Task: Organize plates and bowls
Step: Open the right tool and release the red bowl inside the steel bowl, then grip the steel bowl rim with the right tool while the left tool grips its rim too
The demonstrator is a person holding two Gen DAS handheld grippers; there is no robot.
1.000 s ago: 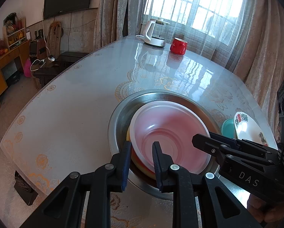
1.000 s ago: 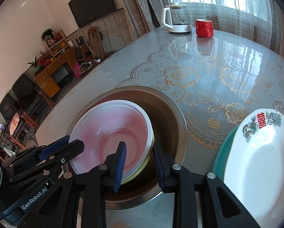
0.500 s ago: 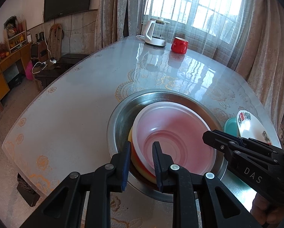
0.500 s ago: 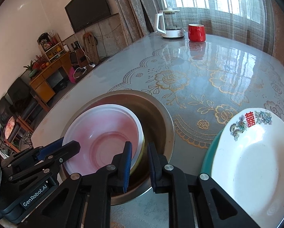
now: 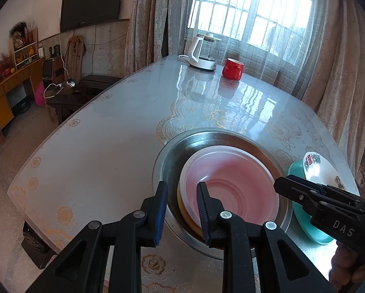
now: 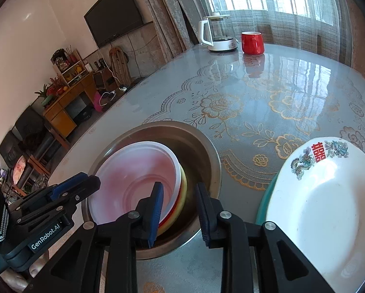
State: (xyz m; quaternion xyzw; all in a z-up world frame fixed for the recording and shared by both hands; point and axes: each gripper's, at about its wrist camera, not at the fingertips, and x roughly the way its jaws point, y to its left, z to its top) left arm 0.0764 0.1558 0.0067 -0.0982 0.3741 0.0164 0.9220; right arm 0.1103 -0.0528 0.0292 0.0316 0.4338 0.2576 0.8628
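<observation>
A steel basin (image 5: 172, 156) (image 6: 206, 151) sits on the table and holds a pink-white bowl (image 5: 231, 185) (image 6: 133, 178) stacked on yellow and red bowls. My left gripper (image 5: 182, 195) is open and empty, its jaws above the near left rims of the bowl stack and the basin. My right gripper (image 6: 178, 197) is open and empty, above the stack's right rim inside the basin. A white decorated plate (image 6: 324, 207) (image 5: 319, 173) rests on a teal plate (image 5: 312, 229) to the right of the basin.
A white kettle (image 5: 202, 53) (image 6: 216, 34) and a red mug (image 5: 232, 68) (image 6: 252, 42) stand at the table's far end by the curtained window. The glass-topped table (image 5: 96, 151) drops off at the left edge towards the floor.
Both grippers have pulled back and up from the bowl stack. The right gripper's jaws narrowed half a second ago and are wide again now. The bowls stay in the basin.
</observation>
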